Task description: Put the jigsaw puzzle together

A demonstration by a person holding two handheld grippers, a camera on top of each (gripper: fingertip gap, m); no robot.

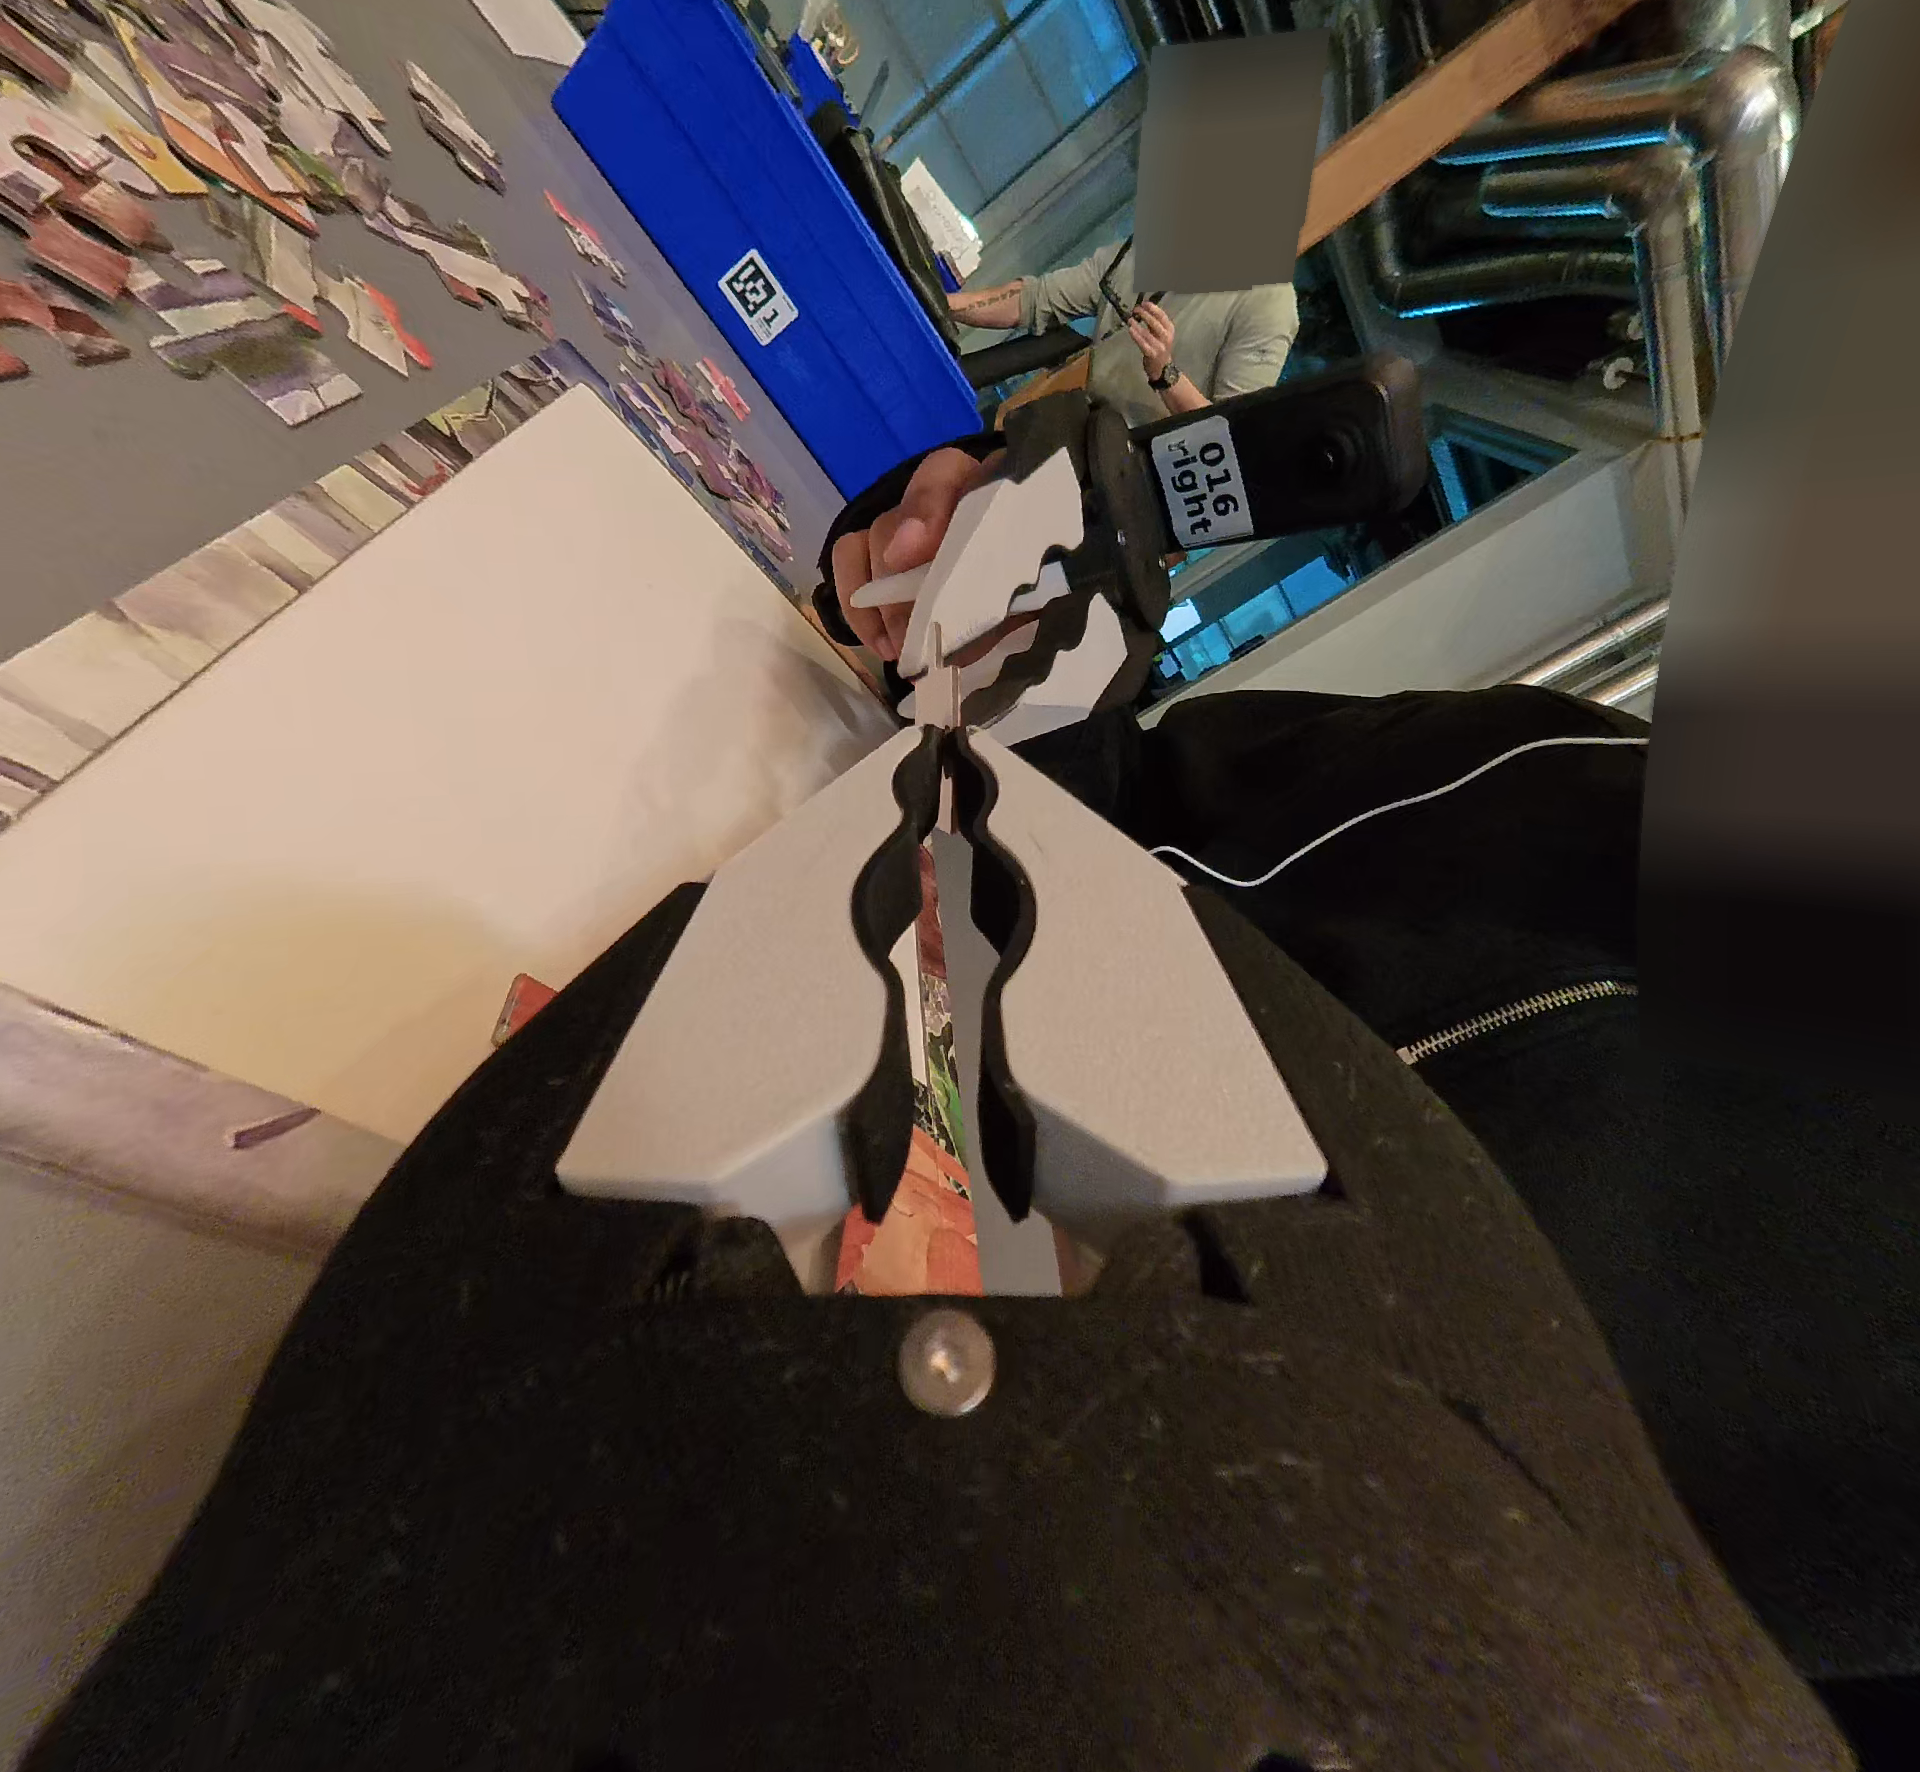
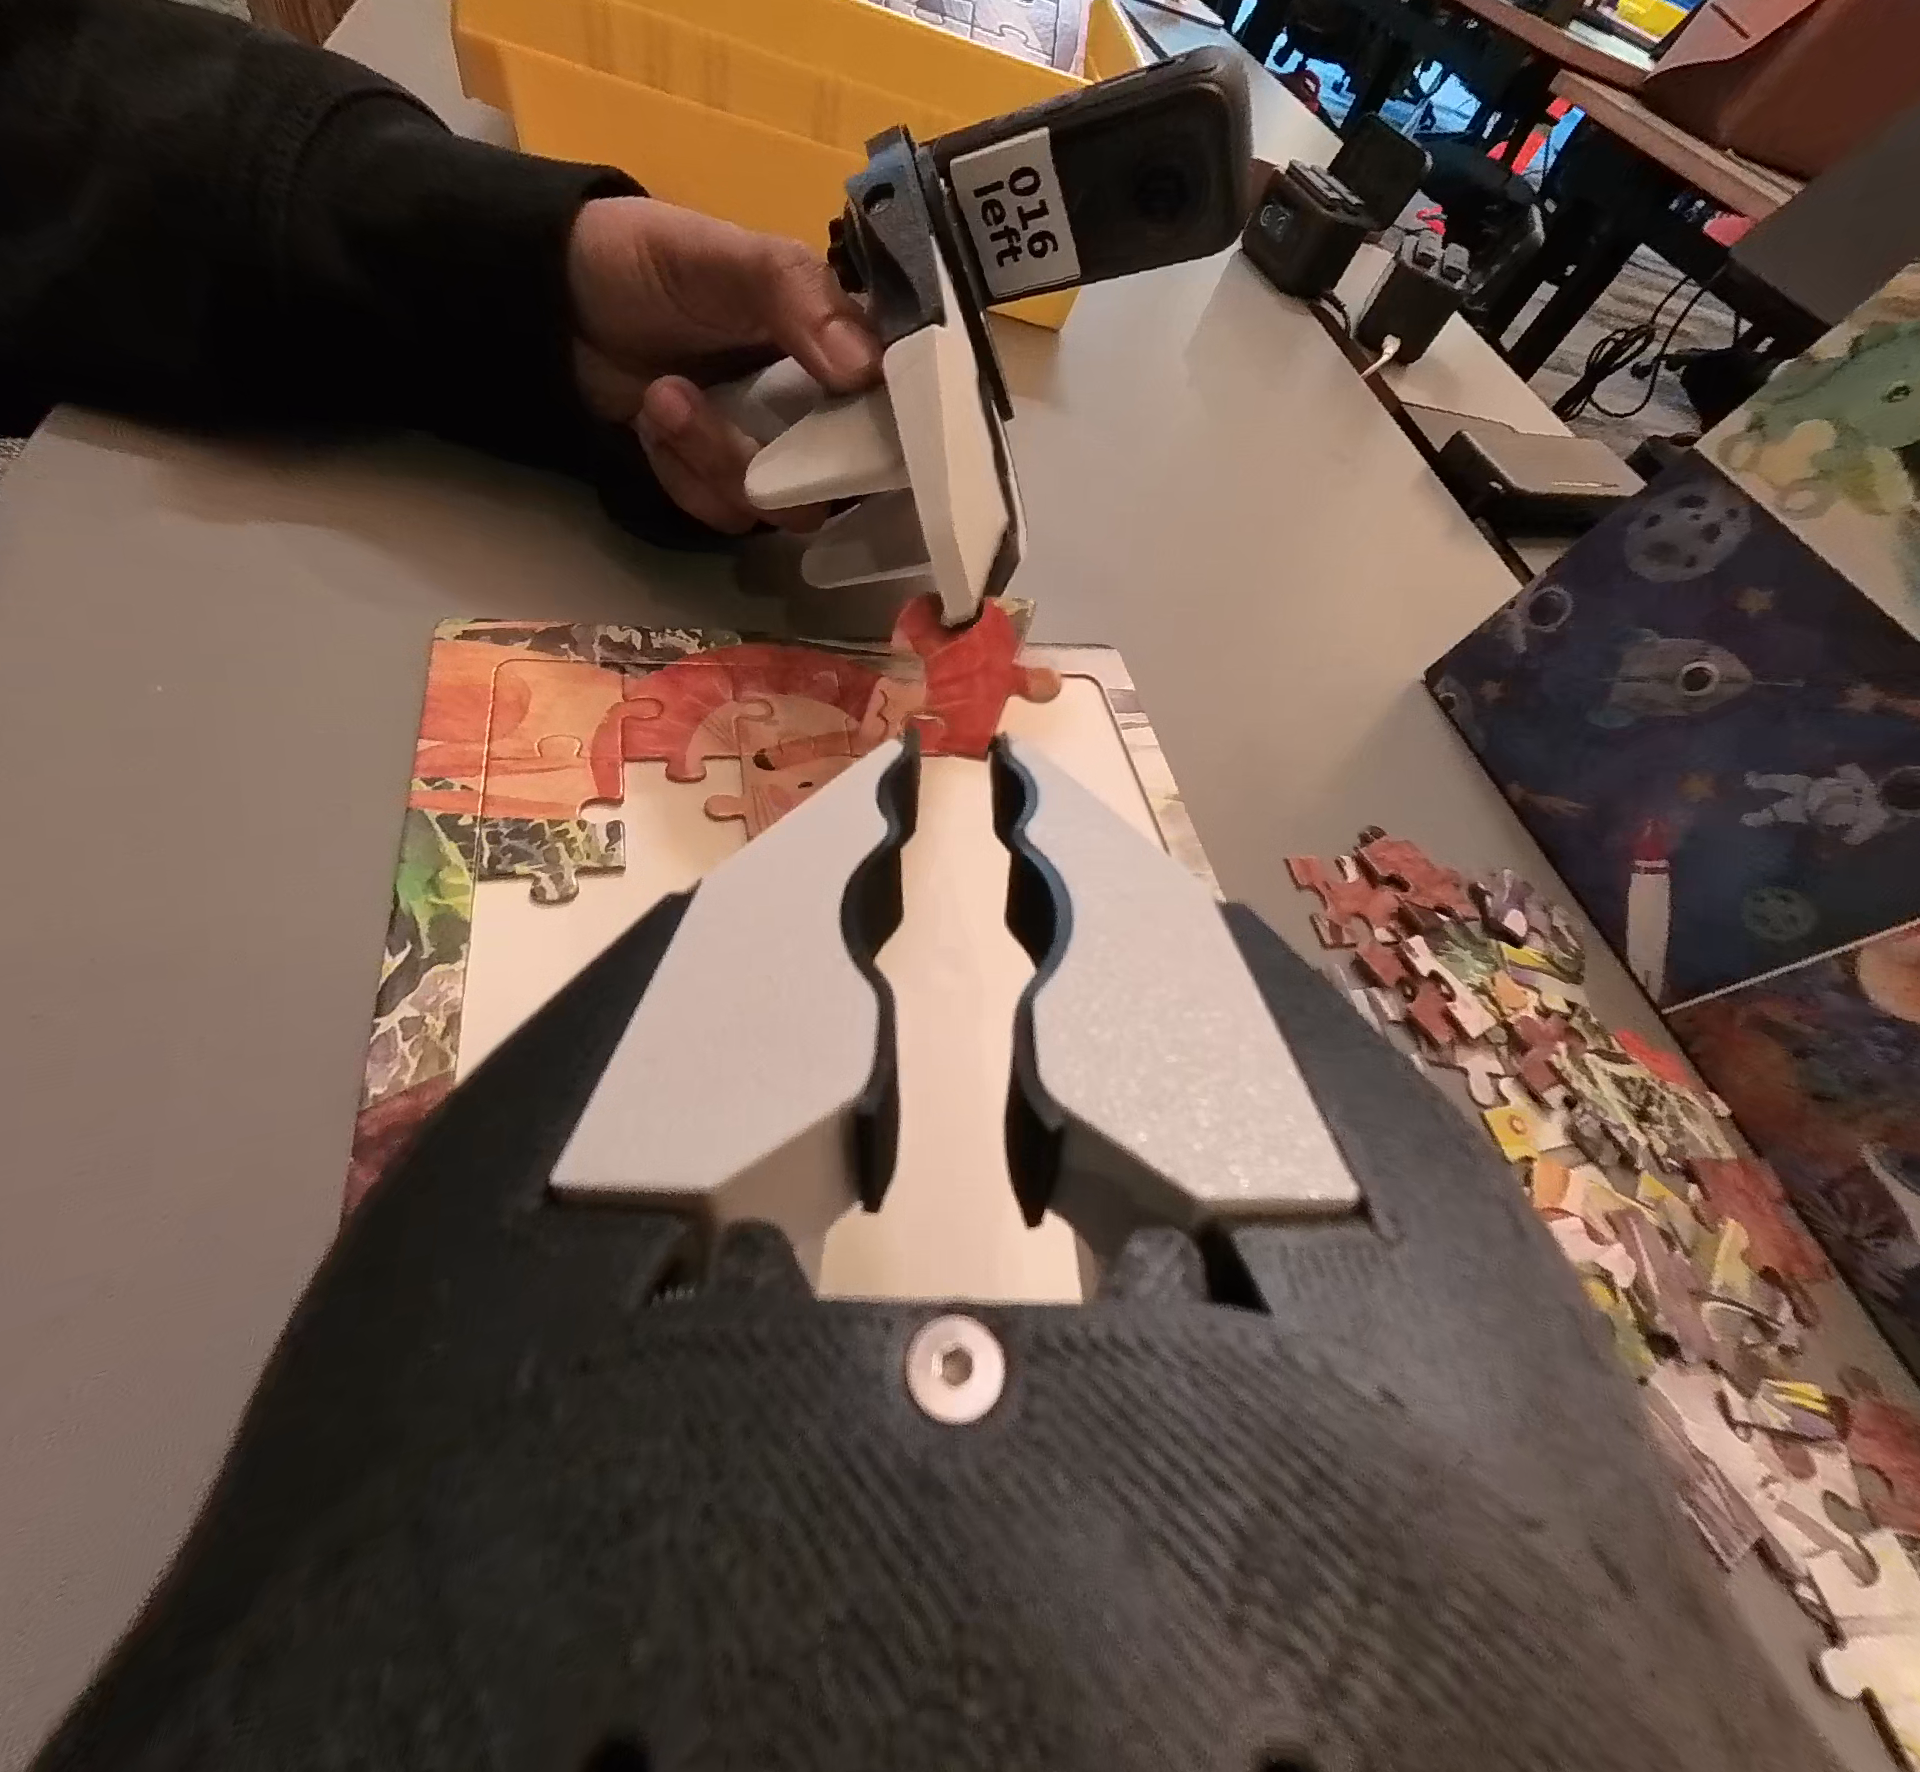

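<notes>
My right gripper (image 2: 954, 754) sits narrow and empty just short of the red piece (image 2: 961, 673); my left gripper (image 2: 971, 616) pinches it on edge above the puzzle tray (image 2: 1127, 766); a tilted drop could jam its tabs.

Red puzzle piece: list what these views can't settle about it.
- Red puzzle piece, right wrist view: the left gripper hides its top edge.
- Left wrist view: it shows only edge-on, so its picture side is unreadable.
- Whether it already sits in the puzzle tray: cannot tell; the right gripper covers its near edge.
</notes>
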